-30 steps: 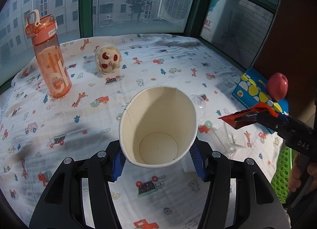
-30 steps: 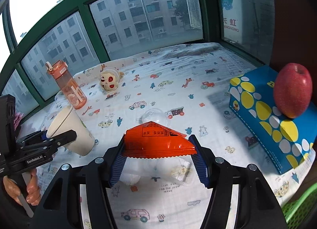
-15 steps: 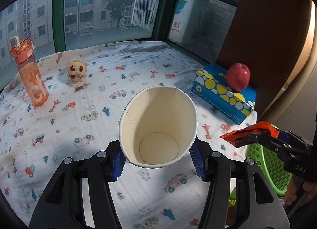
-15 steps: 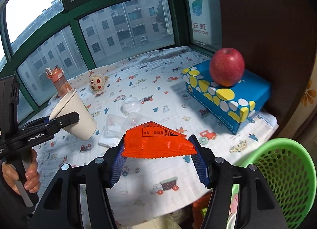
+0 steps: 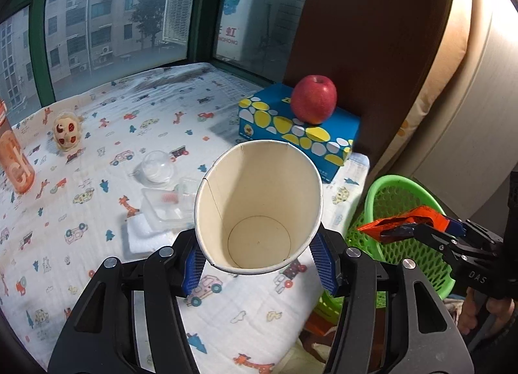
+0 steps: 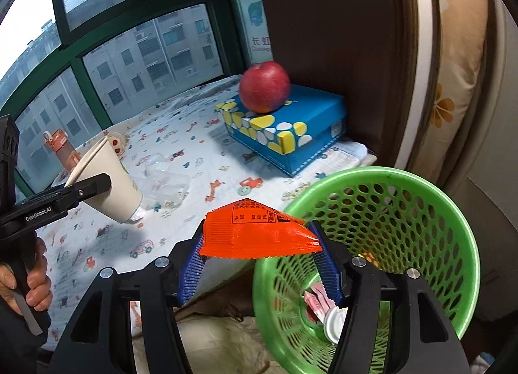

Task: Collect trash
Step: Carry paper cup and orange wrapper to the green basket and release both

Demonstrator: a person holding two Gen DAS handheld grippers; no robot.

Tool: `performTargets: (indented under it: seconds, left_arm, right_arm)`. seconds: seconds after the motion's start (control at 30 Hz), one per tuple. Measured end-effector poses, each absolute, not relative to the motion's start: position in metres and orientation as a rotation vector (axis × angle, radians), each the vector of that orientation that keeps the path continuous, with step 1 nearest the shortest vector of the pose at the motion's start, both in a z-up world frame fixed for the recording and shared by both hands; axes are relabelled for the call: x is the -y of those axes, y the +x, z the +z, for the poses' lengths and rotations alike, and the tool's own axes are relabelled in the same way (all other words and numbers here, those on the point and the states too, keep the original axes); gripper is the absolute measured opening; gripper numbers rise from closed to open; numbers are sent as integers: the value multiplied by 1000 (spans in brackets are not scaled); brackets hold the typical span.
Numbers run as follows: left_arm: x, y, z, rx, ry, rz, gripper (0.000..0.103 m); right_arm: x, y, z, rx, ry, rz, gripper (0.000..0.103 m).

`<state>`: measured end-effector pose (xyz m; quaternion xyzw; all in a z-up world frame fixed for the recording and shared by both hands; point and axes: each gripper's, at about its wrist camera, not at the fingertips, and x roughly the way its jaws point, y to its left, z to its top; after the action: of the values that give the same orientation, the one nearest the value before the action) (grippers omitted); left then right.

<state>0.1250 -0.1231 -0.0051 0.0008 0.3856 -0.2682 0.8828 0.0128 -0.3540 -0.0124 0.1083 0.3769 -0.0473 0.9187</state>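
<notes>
Left gripper (image 5: 259, 265) pinching a paper cup (image 5: 259, 205) above the cloth-covered table (image 5: 97, 134). Right gripper (image 6: 260, 264) clamped on an orange wrapper (image 6: 255, 235), basket (image 6: 453, 222) at 3 o'clock (2 scraps inside).

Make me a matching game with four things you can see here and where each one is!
Things:
1. apple
2. paper cup
3. orange wrapper
4. green basket

Places:
A. gripped in the right tongs
B. beside the bed's edge, lower than the sheet
C. on top of the blue box
D. gripped in the left tongs

Pairs: 1-C, 2-D, 3-A, 4-B
</notes>
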Motion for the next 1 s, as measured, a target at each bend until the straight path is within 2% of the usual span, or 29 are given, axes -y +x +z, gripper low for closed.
performTargets:
  seconds: [0.33, 0.47, 1.0]
  left_arm:
    - [170, 113, -5, -815, 45, -636, 56]
    - [188, 107, -4, -818, 67, -664, 56]
    - [268, 77, -11, -853, 150, -809, 56]
  right_arm:
    - [419, -17, -17, -774, 264, -250, 61]
    - [437, -27, -16, -760, 278, -295, 69]
    - [473, -64, -1, -692, 325, -359, 75]
